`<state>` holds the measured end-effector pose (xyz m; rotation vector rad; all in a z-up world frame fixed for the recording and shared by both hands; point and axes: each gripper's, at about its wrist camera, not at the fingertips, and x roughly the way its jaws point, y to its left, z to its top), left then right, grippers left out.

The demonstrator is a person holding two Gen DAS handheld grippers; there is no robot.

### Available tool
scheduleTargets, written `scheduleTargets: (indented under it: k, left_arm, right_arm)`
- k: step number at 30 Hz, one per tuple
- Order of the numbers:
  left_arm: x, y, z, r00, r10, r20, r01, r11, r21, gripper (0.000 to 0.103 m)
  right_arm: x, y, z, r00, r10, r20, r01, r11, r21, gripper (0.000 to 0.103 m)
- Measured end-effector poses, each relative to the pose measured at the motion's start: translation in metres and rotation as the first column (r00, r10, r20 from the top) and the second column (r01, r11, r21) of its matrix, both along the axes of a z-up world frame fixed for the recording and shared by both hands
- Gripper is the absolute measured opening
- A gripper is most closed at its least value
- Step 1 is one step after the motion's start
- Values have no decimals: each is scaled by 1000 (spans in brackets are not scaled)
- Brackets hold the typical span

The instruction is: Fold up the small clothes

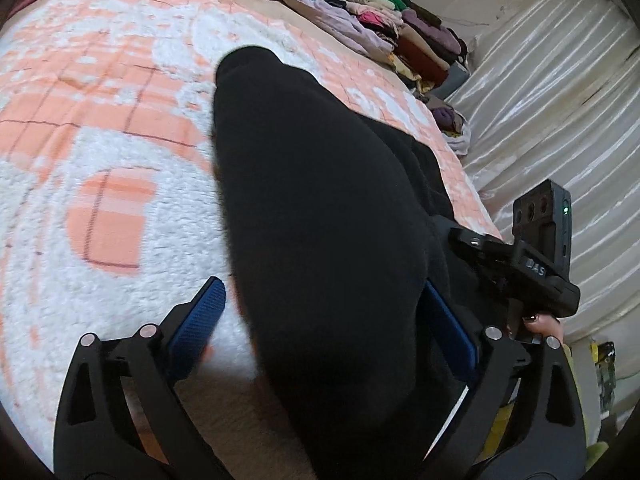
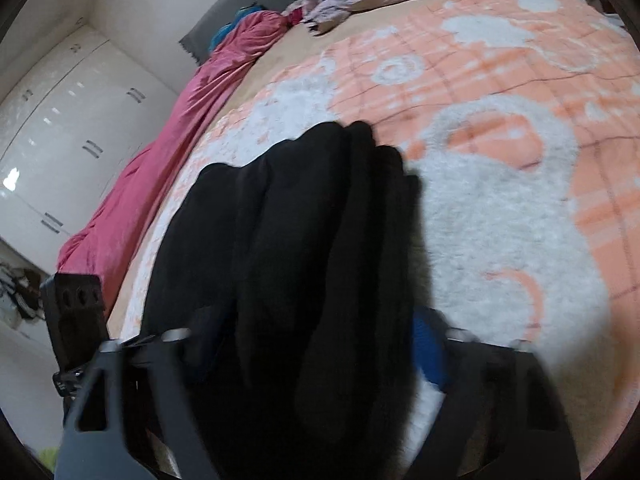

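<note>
A black garment (image 1: 320, 220) lies in folds on the orange and white blanket (image 1: 100, 140). In the left wrist view it runs down between my left gripper's (image 1: 320, 316) wide-open blue pads (image 1: 196, 320) and covers part of the right pad. My right gripper's body shows at the right (image 1: 532, 264), held by a hand. In the right wrist view the same garment (image 2: 288, 248) drapes over my right gripper (image 2: 320, 352). Its fingers look spread wide; one blue pad (image 2: 428, 348) shows, the other is hidden by cloth. The view is blurred.
A pile of folded and loose clothes (image 1: 380, 12) lies at the bed's far right edge. A white curtain (image 1: 552, 92) hangs to the right. A pink sheet (image 2: 168, 148) runs along the bed's left side, with white wardrobes (image 2: 60, 120) beyond.
</note>
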<state>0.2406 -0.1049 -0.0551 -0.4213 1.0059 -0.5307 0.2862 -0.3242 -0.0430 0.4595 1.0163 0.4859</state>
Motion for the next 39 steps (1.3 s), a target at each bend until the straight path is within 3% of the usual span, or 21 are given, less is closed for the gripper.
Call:
scheduleTargets:
  k: [2,6,10,19,39]
  left_arm:
    - [3,-5,-1,1000,-7,-20,6,1000,-16,69]
    - [0,-3,10,1000,-18,-5,18,1000,6,59]
    - [-8,7,19,1000,-12,7,12,1000,14,59]
    - [-33,32,12,1000,-6,29,5,999,34,60]
    - [-33,33,14,998,-12,59,9,999,53,67]
  right_arm:
    - [0,5,2,1000,14,15,-14,1000,-12,45]
    - [-9,10,20,999,4,34,-4,1000,-9,40]
    - [-23,25,36,999,-8,40,9,1000,-25,40]
    - [-43,51,29,997,-19,71,23,998,-58,40]
    - [-45,52,20,992,-87,90,103,977,-188,68]
